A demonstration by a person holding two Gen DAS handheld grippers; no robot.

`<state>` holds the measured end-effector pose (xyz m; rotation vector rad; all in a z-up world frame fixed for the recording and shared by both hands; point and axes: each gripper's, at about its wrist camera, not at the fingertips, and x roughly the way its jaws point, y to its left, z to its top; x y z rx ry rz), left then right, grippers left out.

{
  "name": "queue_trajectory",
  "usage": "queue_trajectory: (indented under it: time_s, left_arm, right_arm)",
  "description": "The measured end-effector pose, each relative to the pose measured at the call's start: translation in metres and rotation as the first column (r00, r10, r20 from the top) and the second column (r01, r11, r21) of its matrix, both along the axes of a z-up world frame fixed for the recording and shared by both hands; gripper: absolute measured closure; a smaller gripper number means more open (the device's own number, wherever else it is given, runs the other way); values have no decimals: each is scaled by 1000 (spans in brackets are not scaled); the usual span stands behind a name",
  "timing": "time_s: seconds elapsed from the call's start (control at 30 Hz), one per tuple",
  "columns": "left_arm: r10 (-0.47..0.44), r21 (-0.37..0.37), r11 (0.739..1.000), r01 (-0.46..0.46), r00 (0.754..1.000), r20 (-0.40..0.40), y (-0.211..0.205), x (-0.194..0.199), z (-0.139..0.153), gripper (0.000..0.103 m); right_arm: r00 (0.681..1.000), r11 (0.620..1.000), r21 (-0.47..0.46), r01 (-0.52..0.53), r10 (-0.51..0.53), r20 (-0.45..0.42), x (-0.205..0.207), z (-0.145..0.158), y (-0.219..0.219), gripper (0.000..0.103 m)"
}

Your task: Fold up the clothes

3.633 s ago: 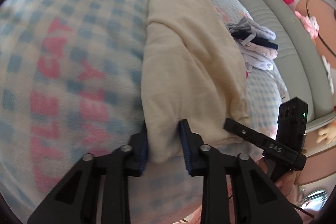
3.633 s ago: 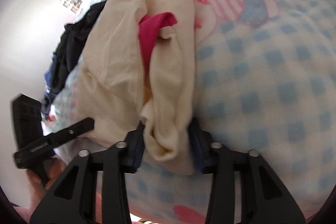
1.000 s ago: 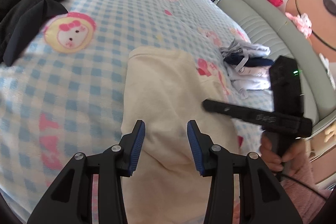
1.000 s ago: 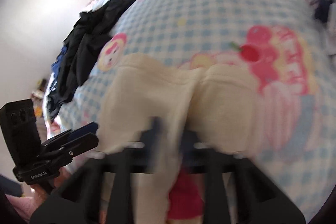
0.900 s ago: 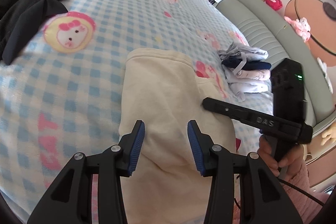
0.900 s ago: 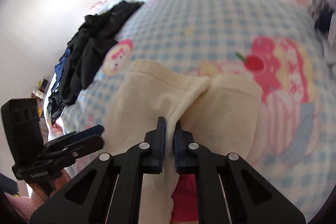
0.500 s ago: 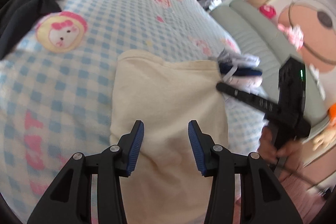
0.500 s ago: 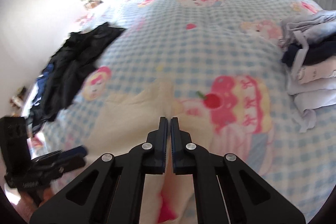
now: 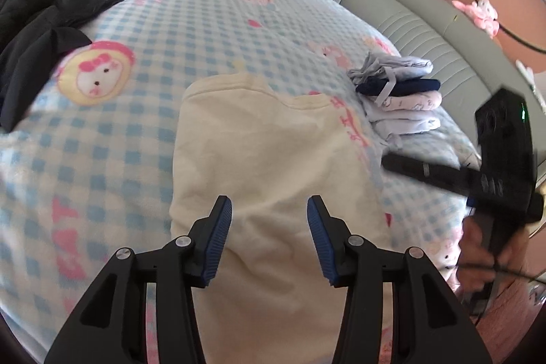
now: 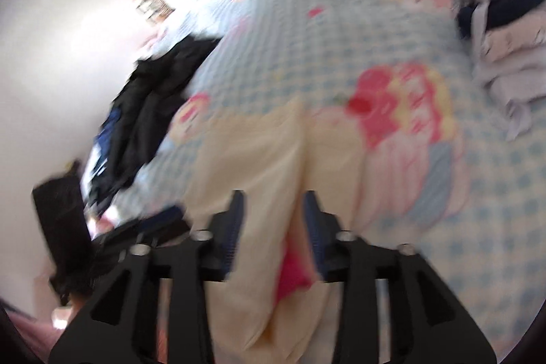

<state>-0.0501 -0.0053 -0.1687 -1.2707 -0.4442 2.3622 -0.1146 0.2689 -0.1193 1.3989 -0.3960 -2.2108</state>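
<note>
A cream garment (image 9: 266, 152) lies folded flat on the blue-checked blanket (image 9: 170, 23). My left gripper (image 9: 269, 214) hovers open over its near part, with nothing pinched between the blue pads. In the blurred right wrist view, the right gripper (image 10: 273, 214) has its jaws opening over the same cream garment (image 10: 259, 166). A crease and a pink patch (image 10: 290, 275) lie under the gap, and the pads do not press on the cloth. The right gripper's black body (image 9: 501, 139) shows at the right in the left wrist view, held by a hand.
A pile of black clothes (image 9: 44, 23) lies at the far left of the bed. A stack of folded small clothes (image 9: 402, 101) sits to the right of the cream garment. A grey padded headboard (image 9: 426, 33) runs along the right side.
The right gripper let go of the cream fold it pinched, opened, and drew back and up. The garment now lies flat. The left gripper stayed open above it.
</note>
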Motion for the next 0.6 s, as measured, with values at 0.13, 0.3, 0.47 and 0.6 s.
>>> queue_trajectory:
  time_s: [0.13,0.3,0.47,0.6]
  left_arm:
    - [-2,18,1000,2,1000,10,-5,8,-1,54]
    - [-17,-4,1000,17,1000,6,0,17,3,54]
    - [-27,17,1000,26,999,21,0,18,-1,50]
    - [-43,25,999,43,999,25,5,20,-2,50]
  right_arm:
    - [998,995,84,-53,50,38,15,-26,-23,74]
    - [999,992,123,4,1,-41,29,-12,-31,93]
    - [994,991,124,52,-39,-105,43,10,-26,94]
    - [993,984,153,90,-78,-85,44,-2,-12,94]
